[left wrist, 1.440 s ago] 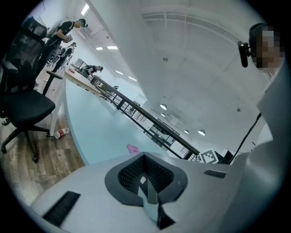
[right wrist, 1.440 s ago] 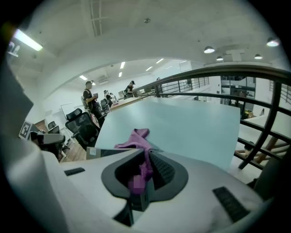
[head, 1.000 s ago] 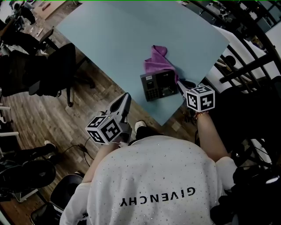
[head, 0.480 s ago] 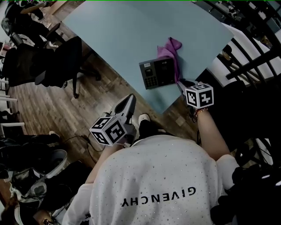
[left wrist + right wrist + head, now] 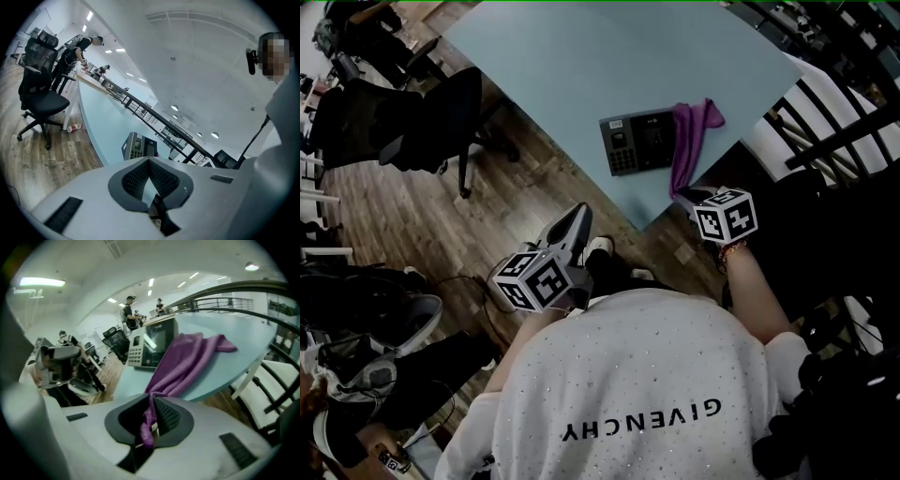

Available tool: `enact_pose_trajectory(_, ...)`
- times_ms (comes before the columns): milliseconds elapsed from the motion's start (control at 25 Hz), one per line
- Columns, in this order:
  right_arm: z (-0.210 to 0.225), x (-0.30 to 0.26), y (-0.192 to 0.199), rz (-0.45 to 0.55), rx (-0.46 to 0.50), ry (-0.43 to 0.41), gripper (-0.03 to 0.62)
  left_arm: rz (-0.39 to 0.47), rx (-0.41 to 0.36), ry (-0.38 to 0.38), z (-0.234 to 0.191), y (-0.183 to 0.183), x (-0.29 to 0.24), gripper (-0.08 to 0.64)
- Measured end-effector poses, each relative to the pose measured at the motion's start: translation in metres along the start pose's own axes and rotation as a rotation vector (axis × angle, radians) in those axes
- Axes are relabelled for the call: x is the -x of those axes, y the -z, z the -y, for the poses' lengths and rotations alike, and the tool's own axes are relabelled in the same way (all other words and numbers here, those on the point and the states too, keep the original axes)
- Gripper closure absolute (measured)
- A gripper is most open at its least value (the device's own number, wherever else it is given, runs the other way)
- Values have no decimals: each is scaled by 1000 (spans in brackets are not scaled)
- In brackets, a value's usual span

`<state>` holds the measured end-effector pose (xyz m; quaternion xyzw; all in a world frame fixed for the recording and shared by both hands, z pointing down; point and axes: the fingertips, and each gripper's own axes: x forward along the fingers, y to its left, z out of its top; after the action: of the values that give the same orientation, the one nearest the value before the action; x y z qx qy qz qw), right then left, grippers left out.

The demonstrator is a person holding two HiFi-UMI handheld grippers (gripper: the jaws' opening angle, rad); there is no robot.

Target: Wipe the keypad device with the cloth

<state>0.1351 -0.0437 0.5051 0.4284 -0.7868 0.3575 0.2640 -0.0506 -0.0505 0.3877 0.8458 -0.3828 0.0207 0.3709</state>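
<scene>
My right tongs [image 5: 686, 195] are clamped on the cloth [image 5: 689, 141], which stretches lengthwise off the desk [image 5: 562, 66] edge beside the keypad [image 5: 637, 142], whose key end faces my left. My left tongs [image 5: 575, 217] are together, empty, off-desk.

The only word that can be read is "GIVENCHY". It runs in pale capitals across the back of the person's light shirt [image 5: 637, 420] and stands upside down in the head view. The left cube [image 5: 534, 278] and the right cube [image 5: 727, 215] carry black-and-white square marker patterns, with no letters or digits. The keypad device [image 5: 639, 141] on the worktop [image 5: 581, 66] shows rows of keys, but their print is too small in the head view and too blurred in both gripper views to read.
</scene>
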Motion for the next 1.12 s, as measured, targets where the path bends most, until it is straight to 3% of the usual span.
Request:
enact_pose_trajectory(160, -80, 29, -6, -14, 229, -326, 561, -3, -15, 21, 0, -4, -3, 560)
enact_pose_trajectory(240, -126, 49, -30, 64, 333, -479, 561, 14, -21, 43, 0, -15, -7, 560)
enact_pose_trajectory(320, -158, 61, -65, 187, 402, -533, 561, 32, -35, 84, 2, -28, -13, 560)
enact_pose_trajectory(400, -173, 62, -101, 316, 443, -465, 561, 39, -50, 129, 4, -39, -18, 559)
enact_pose_trajectory(480, -171, 49, -129, 417, 437, -321, 561, 34, -54, 161, -2, -49, -23, 559)
enact_pose_trajectory(560, -165, 27, -146, 454, 414, -160, 561, 25, -56, 180, -13, -63, -26, 560)
enact_pose_trajectory(680, -150, -11, -162, 417, 430, 65, 561, 10, -77, 205, -33, -91, -26, 560)
enact_pose_trajectory(800, -137, -41, -180, 376, 464, 220, 561, 1, -92, 223, -58, -119, -27, 560)
enact_pose_trajectory(920, -117, -60, -195, 347, 434, 337, 561, -15, -98, 246, -82, -138, -29, 560)
enact_pose_trajectory(1120, -92, -80, -210, 297, 284, 460, 561, -61, -86, 284, -120, -156, -30, 560)
